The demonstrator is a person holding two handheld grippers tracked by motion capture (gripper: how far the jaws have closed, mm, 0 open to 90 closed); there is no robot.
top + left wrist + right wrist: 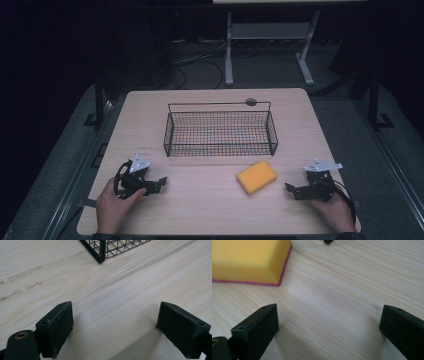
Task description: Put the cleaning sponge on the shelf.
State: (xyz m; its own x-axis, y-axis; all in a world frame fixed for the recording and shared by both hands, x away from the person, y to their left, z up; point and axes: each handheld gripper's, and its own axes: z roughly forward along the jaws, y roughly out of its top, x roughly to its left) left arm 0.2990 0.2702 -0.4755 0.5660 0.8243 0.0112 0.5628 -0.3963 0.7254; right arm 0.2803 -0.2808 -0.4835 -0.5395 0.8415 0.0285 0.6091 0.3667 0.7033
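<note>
Centrally, lower frame, a soft, light yellow sponge lies before a wire basket; both grippers, left gripper and right gripper, spread empty; pinch its long sides

- The table under me is pale wood-grain board, smooth with a soft sheen, and a few dull scuffs show in my left gripper view.
- The sponge near my right is yellow foam, matt and fine-pored, on a thin rough pink-red base layer.
- The basket at the far middle is thin black wire mesh, coated and faintly glossy.
- My jaw pads are matt black plastic with a rough, grainy face and frayed edges.
</note>
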